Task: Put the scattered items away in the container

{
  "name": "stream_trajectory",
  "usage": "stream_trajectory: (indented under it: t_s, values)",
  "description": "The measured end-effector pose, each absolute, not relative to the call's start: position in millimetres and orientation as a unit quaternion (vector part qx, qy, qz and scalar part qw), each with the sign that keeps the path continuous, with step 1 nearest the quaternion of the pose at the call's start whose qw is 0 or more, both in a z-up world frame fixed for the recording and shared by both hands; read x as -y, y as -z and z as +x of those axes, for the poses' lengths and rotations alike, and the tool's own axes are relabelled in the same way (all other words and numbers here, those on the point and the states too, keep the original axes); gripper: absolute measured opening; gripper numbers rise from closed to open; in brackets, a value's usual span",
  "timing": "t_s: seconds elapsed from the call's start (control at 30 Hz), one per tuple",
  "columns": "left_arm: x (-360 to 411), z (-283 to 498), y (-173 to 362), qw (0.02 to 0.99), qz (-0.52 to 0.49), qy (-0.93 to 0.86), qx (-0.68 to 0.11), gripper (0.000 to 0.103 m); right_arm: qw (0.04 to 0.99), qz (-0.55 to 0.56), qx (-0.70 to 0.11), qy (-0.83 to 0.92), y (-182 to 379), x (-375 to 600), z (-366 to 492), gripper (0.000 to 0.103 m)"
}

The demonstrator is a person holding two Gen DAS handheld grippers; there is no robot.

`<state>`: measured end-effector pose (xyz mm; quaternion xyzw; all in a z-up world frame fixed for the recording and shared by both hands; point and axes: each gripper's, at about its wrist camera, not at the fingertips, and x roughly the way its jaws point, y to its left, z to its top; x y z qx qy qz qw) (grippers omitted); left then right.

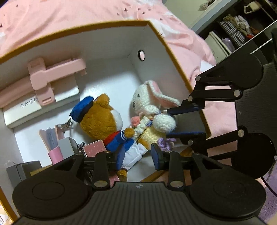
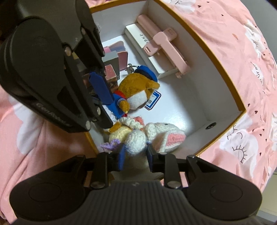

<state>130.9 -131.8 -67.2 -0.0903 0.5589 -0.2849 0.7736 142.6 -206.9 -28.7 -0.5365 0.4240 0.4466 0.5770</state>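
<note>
An open white box with an orange rim (image 1: 86, 27) (image 2: 216, 48) sits on a pink bedspread. On its floor lie a brown plush bear in a blue sailor suit (image 1: 102, 119) (image 2: 138, 86) and a white crocheted bunny (image 1: 145, 102) (image 2: 162, 133). My left gripper (image 1: 137, 156) (image 2: 110, 112) reaches into the box, straddling the bear's lower body. One pad lies against the blue coat, the other stands clear of the white trousers. My right gripper (image 2: 135, 155) (image 1: 169, 122) has the bunny's round white paw between its blue pads, and the paw is not squeezed.
A pink clip-like holder (image 1: 52, 76) rests on a flat white box (image 1: 57, 103) along the far wall. Small boxes and pink cards (image 1: 55, 138) crowd one corner. Pink bedspread (image 1: 86, 12) surrounds the container. Shelves with clutter (image 1: 242, 29) stand beyond the bed.
</note>
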Motion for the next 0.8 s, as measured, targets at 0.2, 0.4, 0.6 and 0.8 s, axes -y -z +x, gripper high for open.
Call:
stream_trajectory:
  t_s: [0.2,0.4,0.6,0.8]
  values:
    - [123,120,46,0.806,-0.088,0.275,-0.516,0.046,0.609,-0.523,-0.405,-0.437,11,208,131,0.040]
    - [108,111,29,0.846,-0.073,0.232,-0.474,0.048,0.670,-0.452,-0.392,-0.438,-2,196,120,0.033]
    - [96,111,24,0.870,-0.053,0.181,-0.456,0.049,0.692,-0.419,-0.409,-0.422,24,185,115,0.025]
    - [90,103,18,0.891,-0.029,0.168,-0.421,0.053,0.704,-0.334,-0.498,-0.381,50,193,141,0.020]
